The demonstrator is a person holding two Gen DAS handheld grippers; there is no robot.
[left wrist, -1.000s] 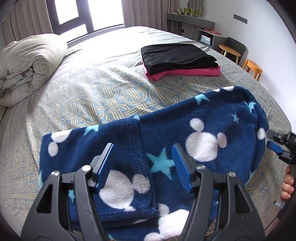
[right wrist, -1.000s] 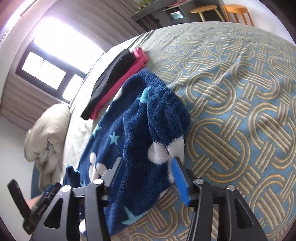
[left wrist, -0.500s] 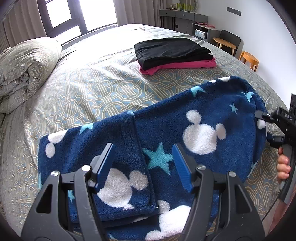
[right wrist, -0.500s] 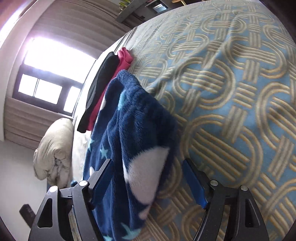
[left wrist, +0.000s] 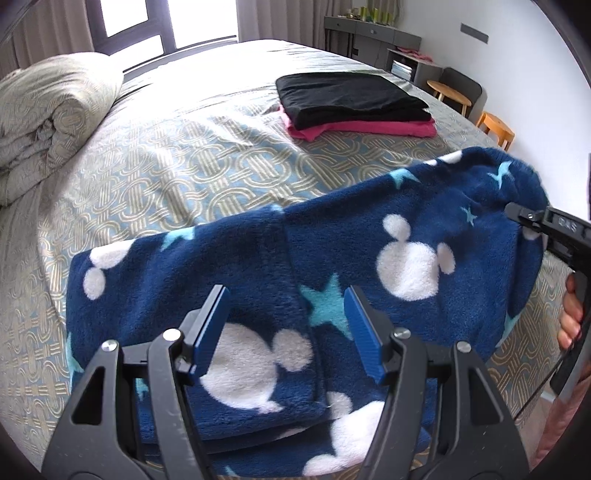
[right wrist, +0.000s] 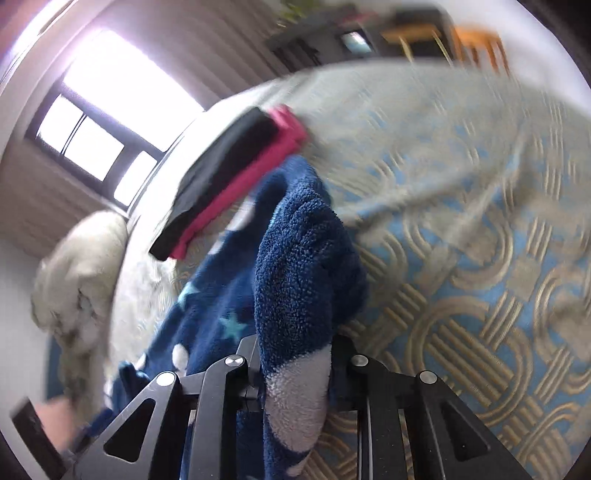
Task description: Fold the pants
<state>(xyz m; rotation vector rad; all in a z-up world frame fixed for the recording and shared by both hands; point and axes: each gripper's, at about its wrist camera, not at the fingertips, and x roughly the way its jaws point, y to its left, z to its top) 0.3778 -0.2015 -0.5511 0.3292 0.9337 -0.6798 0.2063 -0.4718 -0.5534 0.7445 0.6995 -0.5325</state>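
Left wrist view: left hand-held gripper [left wrist: 286,334] spread wide, blue pads apart, hovering just above navy fleece pants [left wrist: 369,258] printed with white mouse heads and turquoise stars. Pants stretched across the near part of the bed [left wrist: 166,166], a folded layer lying on top at near left. At far right, right hand-held gripper [left wrist: 524,219] pinching the pants' right end, that end raised off the bed. Farther back, right of centre, folded black garment [left wrist: 347,94] stacked on folded pink garment [left wrist: 369,127]. Rolled duvet [left wrist: 48,114] at far left. Wooden stools [left wrist: 495,127] and grey cabinet [left wrist: 369,35] beyond the bed on the right.

Right wrist view, blurred: right hand-held gripper [right wrist: 295,369] clamped on a thick fold of the pants [right wrist: 303,266], fleece bunched between the closed fingers and running away to the left. Patterned bed [right wrist: 461,258] on the right; black garment [right wrist: 221,158] over pink garment [right wrist: 251,173] farther off; duvet [right wrist: 77,280] at left.
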